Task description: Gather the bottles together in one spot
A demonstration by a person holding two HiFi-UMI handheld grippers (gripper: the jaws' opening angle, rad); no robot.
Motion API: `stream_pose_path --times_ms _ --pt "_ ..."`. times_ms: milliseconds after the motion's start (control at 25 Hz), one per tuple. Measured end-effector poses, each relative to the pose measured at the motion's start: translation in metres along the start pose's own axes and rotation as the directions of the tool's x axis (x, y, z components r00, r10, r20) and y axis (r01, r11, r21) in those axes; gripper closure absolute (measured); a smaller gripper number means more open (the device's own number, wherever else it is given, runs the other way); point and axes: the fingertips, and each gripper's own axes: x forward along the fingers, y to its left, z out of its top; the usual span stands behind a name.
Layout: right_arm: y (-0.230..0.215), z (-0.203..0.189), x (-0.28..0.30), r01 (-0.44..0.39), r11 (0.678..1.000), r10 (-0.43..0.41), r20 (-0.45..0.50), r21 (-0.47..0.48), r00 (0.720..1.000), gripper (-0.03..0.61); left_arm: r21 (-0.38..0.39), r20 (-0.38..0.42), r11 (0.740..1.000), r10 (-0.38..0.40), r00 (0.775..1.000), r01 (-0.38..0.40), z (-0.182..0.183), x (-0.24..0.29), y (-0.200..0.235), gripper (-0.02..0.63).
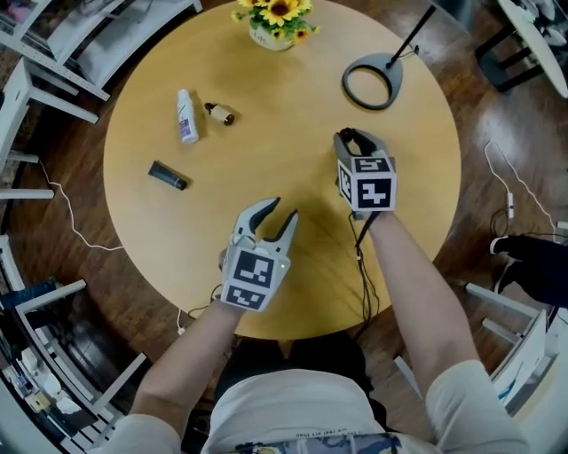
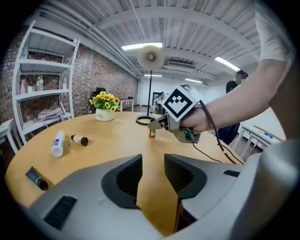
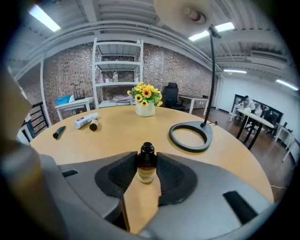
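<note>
On the round wooden table [image 1: 266,160] a small amber dropper bottle [image 3: 146,169] with a black cap stands upright between the pads of my right gripper [image 3: 146,159], which is shut on it. From the head view that gripper [image 1: 355,140] is right of centre and hides the bottle. My left gripper [image 1: 277,213] is near the front edge, open, with only bare tabletop between its fingers. Far left lie a white bottle [image 1: 185,115], a small brown bottle [image 1: 219,113] and a dark tube [image 1: 167,175]. The left gripper view shows the right gripper [image 2: 154,125] over the amber bottle [image 2: 152,132].
A pot of sunflowers [image 1: 275,22] stands at the table's far edge. A lamp's black ring base [image 1: 373,82] lies at the back right, its stem rising past the edge. White shelving [image 1: 53,44] stands left of the table. A cable [image 1: 364,266] trails from the right gripper.
</note>
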Motion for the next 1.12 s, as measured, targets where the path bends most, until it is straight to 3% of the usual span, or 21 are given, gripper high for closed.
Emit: stream_pose_path --times_ms 480,600,1120 --pt "0.0 -0.003 -0.003 0.007 0.999 -0.008 0.028 0.036 1.0 0.423 -0.021 0.009 1.0 0.001 1.0 -0.001 -0.006 -0.004 -0.003 0.463" --pt "-0.002 -0.005 -0.003 0.002 0.999 -0.004 0.03 0.052 1.0 0.388 -0.021 0.011 1.0 0.004 1.0 -0.004 -0.006 -0.003 -0.001 0.463" --pt "0.0 -0.006 -0.024 0.003 1.0 -0.004 0.043 0.023 0.999 0.383 -0.024 0.022 1.0 0.012 1.0 -0.012 0.0 -0.003 0.002 0.463"
